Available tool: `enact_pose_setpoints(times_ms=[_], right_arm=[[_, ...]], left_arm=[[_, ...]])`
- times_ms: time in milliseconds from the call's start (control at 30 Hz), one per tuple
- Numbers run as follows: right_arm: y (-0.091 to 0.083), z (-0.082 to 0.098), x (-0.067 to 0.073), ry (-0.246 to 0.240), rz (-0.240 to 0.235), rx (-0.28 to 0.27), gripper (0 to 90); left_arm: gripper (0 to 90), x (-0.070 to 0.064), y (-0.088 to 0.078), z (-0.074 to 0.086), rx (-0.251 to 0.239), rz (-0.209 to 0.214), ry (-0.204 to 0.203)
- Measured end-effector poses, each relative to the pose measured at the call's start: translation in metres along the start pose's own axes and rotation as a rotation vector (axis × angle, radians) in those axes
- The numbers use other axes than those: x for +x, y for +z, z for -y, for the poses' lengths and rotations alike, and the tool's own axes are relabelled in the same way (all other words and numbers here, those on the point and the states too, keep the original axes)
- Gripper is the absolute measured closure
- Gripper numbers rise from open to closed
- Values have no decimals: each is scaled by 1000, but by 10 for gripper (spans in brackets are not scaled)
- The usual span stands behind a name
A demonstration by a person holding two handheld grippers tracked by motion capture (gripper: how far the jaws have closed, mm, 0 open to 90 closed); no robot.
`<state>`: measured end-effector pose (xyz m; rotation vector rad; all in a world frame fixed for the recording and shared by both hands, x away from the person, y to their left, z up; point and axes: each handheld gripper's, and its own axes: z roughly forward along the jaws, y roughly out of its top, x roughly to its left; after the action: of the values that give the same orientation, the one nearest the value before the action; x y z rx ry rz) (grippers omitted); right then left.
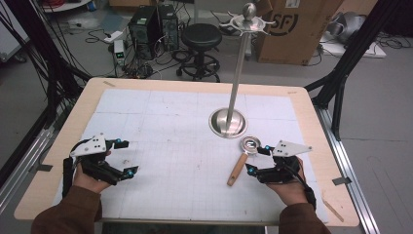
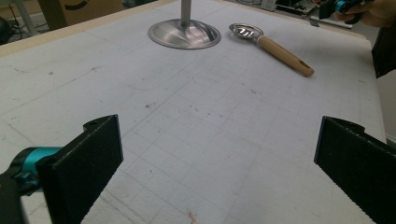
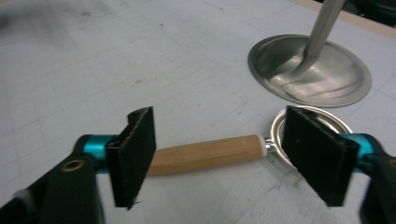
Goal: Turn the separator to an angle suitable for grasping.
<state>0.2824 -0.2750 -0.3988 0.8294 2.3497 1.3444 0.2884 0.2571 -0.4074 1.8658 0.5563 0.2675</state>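
A small metal strainer spoon with a wooden handle lies on the white gridded mat, its round head beside the base of a metal stand. My right gripper hovers over it, and in the right gripper view its jaws stand apart on either side of the handle without pressing on it. My left gripper rests at the mat's left side, jaws wide with bare mat between them. The left gripper view also shows the spoon and the stand's base farther off.
The stand's tall pole rises from its dish-shaped base to a hooked top. The mat covers most of the wooden table. Beyond the table are a stool, computer cases and a cardboard box.
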Motion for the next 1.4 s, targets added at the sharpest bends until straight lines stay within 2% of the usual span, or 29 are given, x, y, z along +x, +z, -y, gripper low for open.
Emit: enact_pose_setpoints(times_ms=[133,300,500,733,933,1100,1400], right_arm=[[1,1,-1,16,-31,11,387],[1,4,-1,20,-57,19,465],[4,6,-1,11,-112,44,558],[10,9,1,-6,-183,103,757],[15,11,2,-3,-181,138,834],[23,15,3,4,-182,188,887],[33,17,7,-6,-180,240,894]], left_arm=[[17,0,0,0,0,2,1],[17,0,1,0,4,3,1],[17,0,1,1,7,3,0],[17,1,2,1,5,10,-3],[17,1,2,1,9,8,-1],[17,1,3,1,12,9,-3],[17,1,3,2,14,10,0]])
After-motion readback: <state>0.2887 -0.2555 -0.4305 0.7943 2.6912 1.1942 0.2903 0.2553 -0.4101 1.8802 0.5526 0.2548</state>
